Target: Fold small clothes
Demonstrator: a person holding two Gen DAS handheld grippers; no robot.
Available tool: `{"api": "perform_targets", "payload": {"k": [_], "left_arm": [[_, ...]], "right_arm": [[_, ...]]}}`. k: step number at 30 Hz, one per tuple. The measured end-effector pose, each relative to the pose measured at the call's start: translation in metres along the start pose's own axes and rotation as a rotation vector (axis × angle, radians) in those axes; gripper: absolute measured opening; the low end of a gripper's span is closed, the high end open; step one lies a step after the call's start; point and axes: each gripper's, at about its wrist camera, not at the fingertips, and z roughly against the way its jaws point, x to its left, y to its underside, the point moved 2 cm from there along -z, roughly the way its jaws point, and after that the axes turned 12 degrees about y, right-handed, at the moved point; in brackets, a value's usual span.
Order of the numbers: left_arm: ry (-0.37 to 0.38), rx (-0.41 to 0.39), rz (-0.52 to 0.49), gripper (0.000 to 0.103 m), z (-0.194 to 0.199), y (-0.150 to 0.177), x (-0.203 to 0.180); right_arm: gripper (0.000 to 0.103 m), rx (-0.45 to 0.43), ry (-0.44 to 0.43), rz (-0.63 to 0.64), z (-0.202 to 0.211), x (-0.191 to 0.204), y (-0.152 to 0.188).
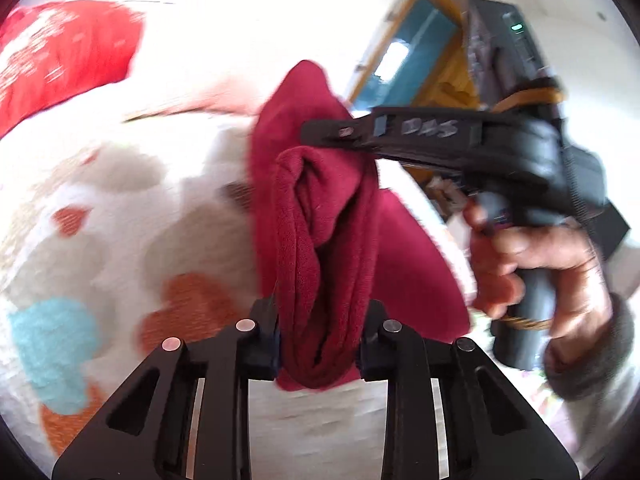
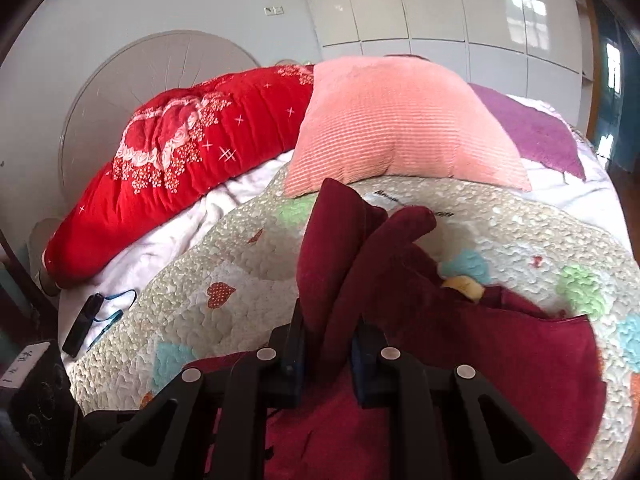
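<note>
Right tongs (image 2: 326,344) pinch maroon garment (image 2: 460,352) over quilt (image 2: 240,248).

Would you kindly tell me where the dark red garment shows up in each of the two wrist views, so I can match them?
Left wrist view: the dark red garment hangs at centre, pinched by the left gripper below and the right gripper above.
Right wrist view: it fills the lower centre and right, bunched in the right gripper.
Shared landmark: the patterned quilt.
</note>
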Motion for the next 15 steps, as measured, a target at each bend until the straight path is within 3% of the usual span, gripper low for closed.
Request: {"api": "perform_targets", "payload": {"k": [6, 11, 13, 15], "left_arm": [[0.066, 0.102, -0.124, 0.025, -0.068, -0.013, -0.074], [0.102, 0.244, -0.118, 0.025, -0.145, 0.009, -0.092], [0.088, 0.310, -0.105, 0.026, -0.163, 0.019, -0.092], [0.071, 0.338, -0.121, 0.031, -0.165, 0.023, -0.093]], "right_arm": [[0.016, -0.019, 0.135, -0.013, 0.042, -0.079, 0.010], [0.016, 0.101, 0.306, -0.053, 0.020, -0.147, 0.059], [0.016, 0.171, 0.291, -0.121, 0.002, -0.169, 0.080], [0.023, 0.138, 0.258, -0.211, 0.005, -0.185, 0.091]]}}
